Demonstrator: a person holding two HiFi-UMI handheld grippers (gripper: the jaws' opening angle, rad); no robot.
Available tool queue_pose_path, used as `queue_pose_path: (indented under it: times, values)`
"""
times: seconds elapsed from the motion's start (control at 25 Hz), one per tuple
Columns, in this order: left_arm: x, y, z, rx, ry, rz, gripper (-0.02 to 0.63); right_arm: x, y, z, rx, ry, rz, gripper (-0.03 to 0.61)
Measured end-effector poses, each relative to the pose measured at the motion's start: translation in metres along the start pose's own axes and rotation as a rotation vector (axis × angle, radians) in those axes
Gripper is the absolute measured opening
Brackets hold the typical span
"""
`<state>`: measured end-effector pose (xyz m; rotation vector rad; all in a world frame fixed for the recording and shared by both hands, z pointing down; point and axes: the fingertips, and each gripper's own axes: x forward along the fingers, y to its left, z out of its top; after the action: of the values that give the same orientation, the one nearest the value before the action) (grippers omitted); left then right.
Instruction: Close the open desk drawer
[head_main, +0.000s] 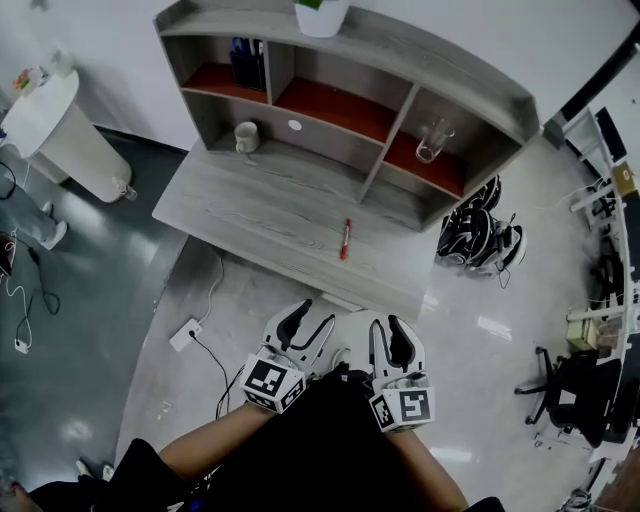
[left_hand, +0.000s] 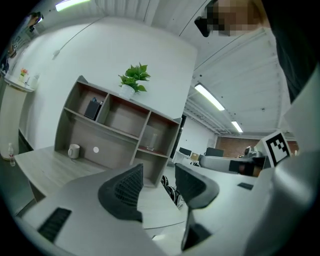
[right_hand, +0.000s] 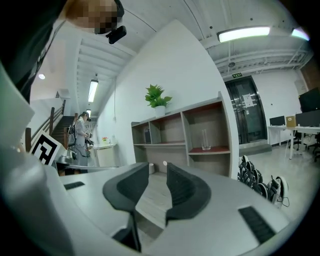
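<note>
Head view looked steeply down on a grey wood-grain desk (head_main: 270, 215) with a shelf unit (head_main: 480, 105) standing along its far side; a red pen (head_main: 345, 240) lay on the desktop near the front edge, a white mug (head_main: 246, 136) stood under the shelves at the left, and a clear glass (head_main: 434, 141) stood in the right compartment. The drawer could not be clearly made out; only a thin pale strip (head_main: 343, 301) showed just under the desk's front edge, on the side nearest the person. The left gripper (head_main: 318, 312) and the right gripper (head_main: 386, 325) were held side by side over the pale floor, just short of that edge and touching nothing; both pointed toward the desk. Left gripper view showed the left gripper (left_hand: 159, 175) with its dark ribbed fingers (left_hand: 125, 192) spread apart and nothing between them; right gripper view showed the right gripper (right_hand: 157, 175) with a narrower gap, its fingers (right_hand: 186, 192) also apart and bare, the desktop visible through the gap. A potted plant (right_hand: 157, 97) stood on top of the shelf unit; dark shoes (head_main: 480, 235) lay on the floor to the right of the desk.
</note>
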<state>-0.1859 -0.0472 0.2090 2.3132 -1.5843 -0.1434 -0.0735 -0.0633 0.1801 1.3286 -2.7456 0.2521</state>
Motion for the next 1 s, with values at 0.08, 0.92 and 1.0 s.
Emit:
queue_pose_path:
  times: [0.08,0.92,1.0]
  values:
    - [0.001,-0.003,0.009,0.009,-0.018,0.004,0.201,-0.002,-0.001,0.010,0.001,-0.016,-0.007,0.100]
    - [-0.001,-0.022,0.032,0.150,-0.067,0.028,0.014,-0.013,0.006,0.035,-0.135,-0.055,-0.031,0.017]
    - [-0.002,-0.022,0.031,0.145,-0.065,0.028,0.014,-0.013,0.008,0.033,-0.139,-0.050,-0.026,0.017]
